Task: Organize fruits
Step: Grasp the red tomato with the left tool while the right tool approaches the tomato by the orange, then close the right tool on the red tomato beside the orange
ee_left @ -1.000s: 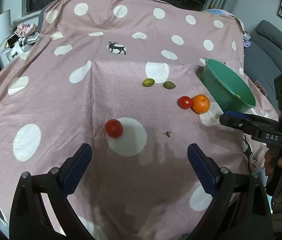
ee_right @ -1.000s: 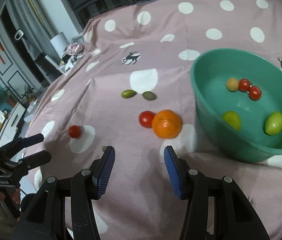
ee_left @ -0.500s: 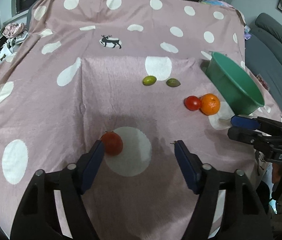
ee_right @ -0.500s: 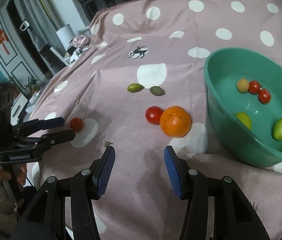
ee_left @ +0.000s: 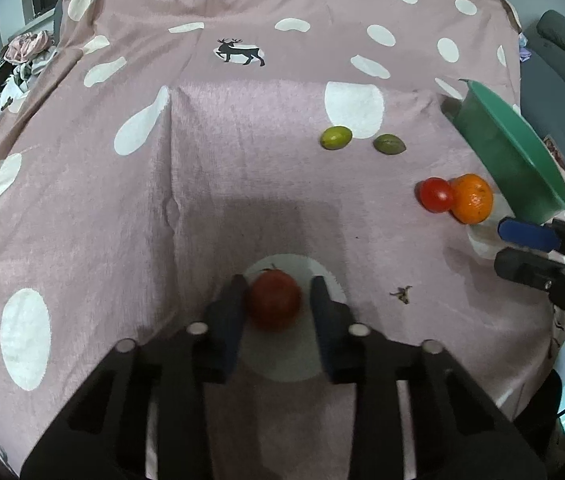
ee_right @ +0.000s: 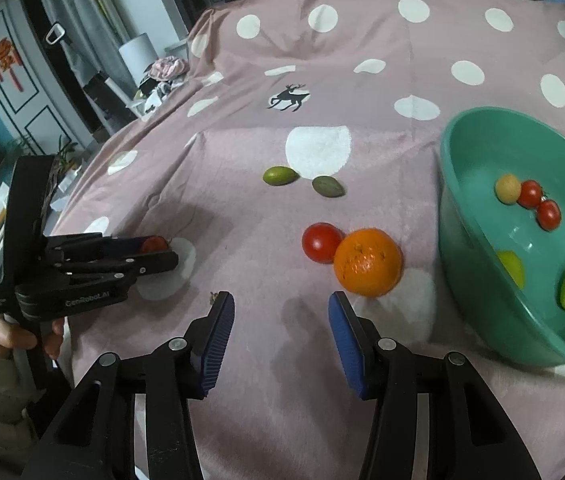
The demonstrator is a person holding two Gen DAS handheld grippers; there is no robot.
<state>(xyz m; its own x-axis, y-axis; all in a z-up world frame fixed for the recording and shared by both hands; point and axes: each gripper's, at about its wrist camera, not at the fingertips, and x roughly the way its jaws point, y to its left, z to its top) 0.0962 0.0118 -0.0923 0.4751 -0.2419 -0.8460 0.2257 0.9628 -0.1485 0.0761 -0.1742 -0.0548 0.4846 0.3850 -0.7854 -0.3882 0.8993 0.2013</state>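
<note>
A red tomato (ee_left: 274, 304) lies on a white dot of the pink cloth, between the fingers of my left gripper (ee_left: 276, 294). Its jaws are closing: the left pad touches the tomato and a thin gap shows at the right pad. From the right wrist view the left gripper (ee_right: 168, 250) is low on the cloth with the tomato (ee_right: 153, 243) between its tips. My right gripper (ee_right: 278, 320) stands open and empty just short of an orange (ee_right: 367, 267) and a second tomato (ee_right: 320, 242). The green bowl (ee_right: 482, 320) at the right holds several small fruits.
Two green olive-like fruits (ee_left: 335, 137) (ee_left: 389, 145) lie further back on the cloth. A small dry stem (ee_left: 401, 294) lies near the front. The bowl (ee_left: 514, 160) sits by the cloth's right edge. A person's hand (ee_right: 6, 336) holds the left gripper's handle.
My left gripper has come down and forward over the red tomato and its wide jaws have narrowed around it. The right gripper has drifted slightly; its jaws keep the same width.
</note>
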